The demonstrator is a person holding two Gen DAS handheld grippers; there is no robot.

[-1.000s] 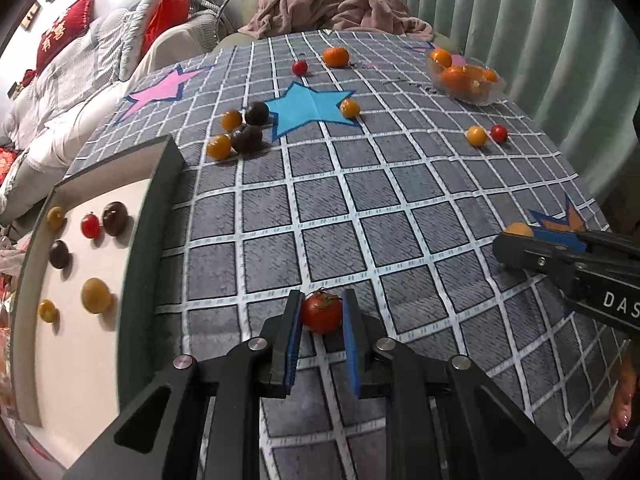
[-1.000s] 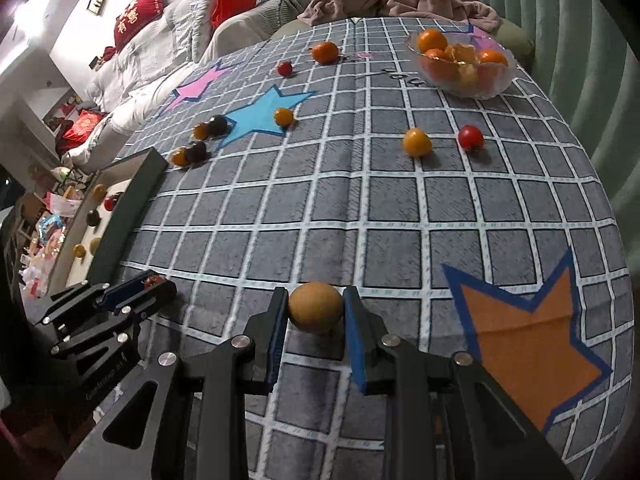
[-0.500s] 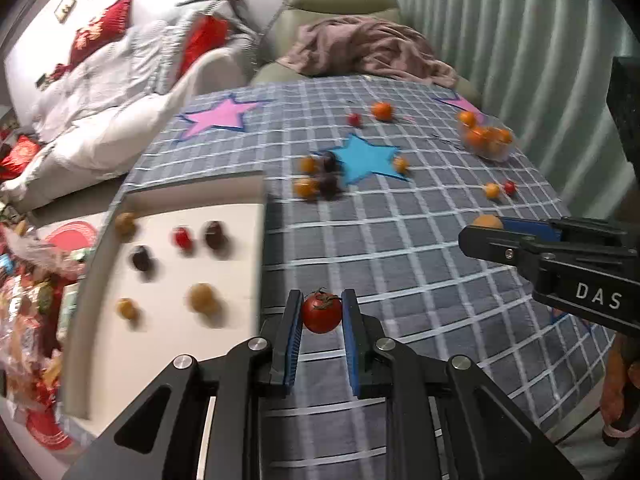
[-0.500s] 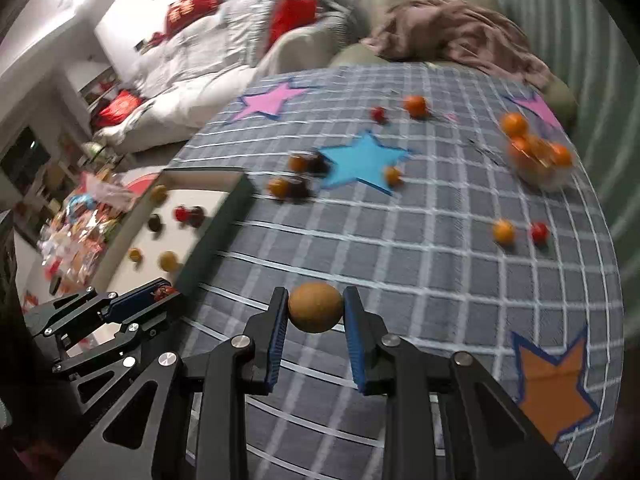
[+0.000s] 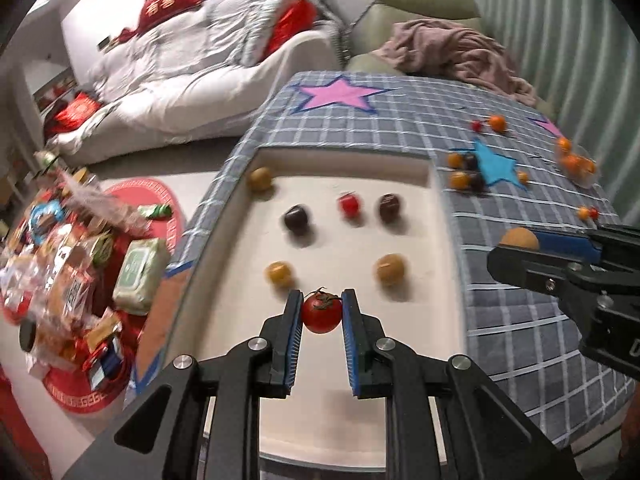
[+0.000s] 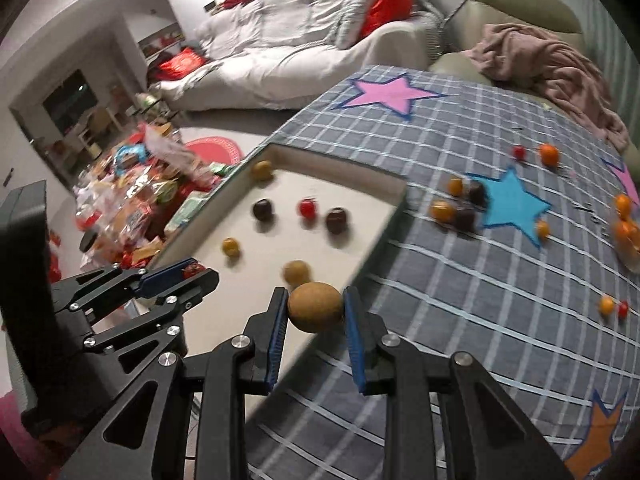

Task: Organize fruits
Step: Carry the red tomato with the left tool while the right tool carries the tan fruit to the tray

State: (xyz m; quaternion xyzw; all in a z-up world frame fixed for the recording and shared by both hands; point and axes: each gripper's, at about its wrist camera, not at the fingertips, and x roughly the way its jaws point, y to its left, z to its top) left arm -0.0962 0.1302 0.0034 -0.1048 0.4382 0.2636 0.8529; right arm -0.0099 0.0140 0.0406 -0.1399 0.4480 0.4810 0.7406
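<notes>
The left gripper squeezes a small red tomato between its blue pads. The tomato is round, with no long side, and its green stem points up, toward 12 o'clock. It hangs over the near part of the white tray.

The right gripper pinches a round brown fruit. No stem shows, so I cannot tell which way it points. It hangs over the tray's right edge, where the tray meets the checked cloth.

In the tray lie two dark fruits, one red one and three yellow-brown ones, all fuzzy from blur. The nearest yellow-brown one sits at 11 o'clock from the brown fruit, partly hidden behind it.

In the left view, the right gripper comes in at 3 o'clock and is cut off by the edge. Loose orange, red and dark fruits lie by the blue star. A clear bowl of orange fruits is blurry. Snack packets cover the floor at 9 o'clock.
</notes>
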